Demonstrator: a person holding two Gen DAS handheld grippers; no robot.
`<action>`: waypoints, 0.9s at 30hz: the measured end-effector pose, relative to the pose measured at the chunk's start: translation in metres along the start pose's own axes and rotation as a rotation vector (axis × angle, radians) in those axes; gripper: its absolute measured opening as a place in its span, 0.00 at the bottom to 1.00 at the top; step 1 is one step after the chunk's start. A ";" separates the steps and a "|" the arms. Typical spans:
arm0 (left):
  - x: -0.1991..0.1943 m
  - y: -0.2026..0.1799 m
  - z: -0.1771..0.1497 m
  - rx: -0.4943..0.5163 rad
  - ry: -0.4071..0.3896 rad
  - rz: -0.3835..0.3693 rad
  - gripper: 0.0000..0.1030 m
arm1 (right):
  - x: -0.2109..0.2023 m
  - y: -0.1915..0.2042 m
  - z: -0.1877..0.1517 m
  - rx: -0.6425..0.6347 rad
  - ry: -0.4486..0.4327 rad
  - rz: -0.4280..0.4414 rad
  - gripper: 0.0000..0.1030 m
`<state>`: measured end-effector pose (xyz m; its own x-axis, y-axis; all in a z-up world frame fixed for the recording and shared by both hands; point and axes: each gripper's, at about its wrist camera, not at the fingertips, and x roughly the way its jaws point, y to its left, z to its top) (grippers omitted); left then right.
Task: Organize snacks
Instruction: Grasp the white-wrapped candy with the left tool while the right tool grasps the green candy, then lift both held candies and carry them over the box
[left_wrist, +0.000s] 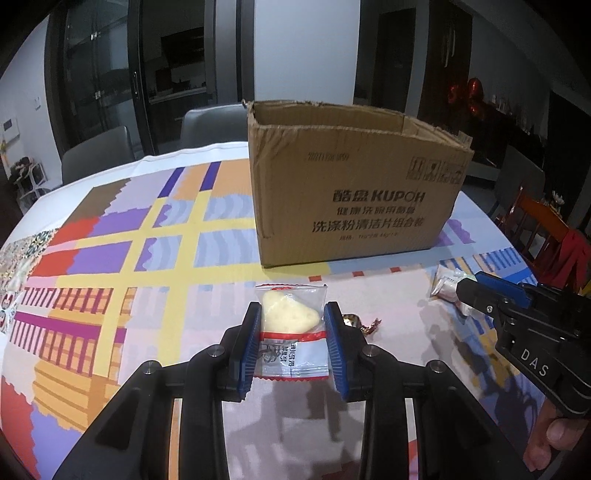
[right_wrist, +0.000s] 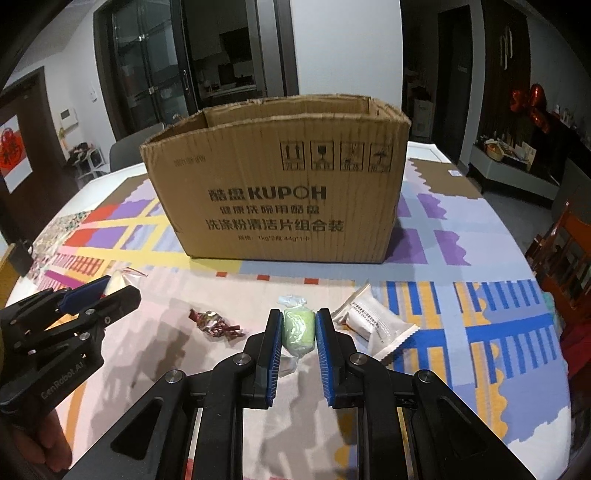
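My left gripper is shut on a clear packet with a pale yellow snack, held just above the tablecloth. My right gripper is shut on a green wrapped candy. An open cardboard box stands upright behind both; it also shows in the right wrist view. A red and gold candy lies on the cloth left of the right gripper. A grey packet lies just right of it. In the left wrist view the right gripper shows at the right edge.
The round table carries a colourful patterned cloth. Chairs stand behind the table, and an orange wooden chair is at the right. The left gripper shows at the left edge of the right wrist view.
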<state>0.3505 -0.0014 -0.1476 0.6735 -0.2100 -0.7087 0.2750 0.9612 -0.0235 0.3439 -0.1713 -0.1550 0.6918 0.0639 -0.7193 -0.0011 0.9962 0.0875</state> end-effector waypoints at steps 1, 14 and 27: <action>-0.003 -0.001 0.001 0.000 -0.005 0.001 0.33 | -0.003 0.000 0.001 0.000 -0.004 0.000 0.19; -0.031 -0.009 0.013 0.002 -0.043 0.016 0.33 | -0.035 -0.001 0.010 0.000 -0.055 0.008 0.19; -0.052 -0.020 0.029 0.003 -0.081 0.030 0.33 | -0.060 -0.009 0.028 -0.002 -0.110 0.006 0.19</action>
<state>0.3301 -0.0146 -0.0899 0.7348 -0.1949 -0.6497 0.2560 0.9667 -0.0005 0.3224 -0.1854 -0.0935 0.7667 0.0635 -0.6389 -0.0070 0.9959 0.0906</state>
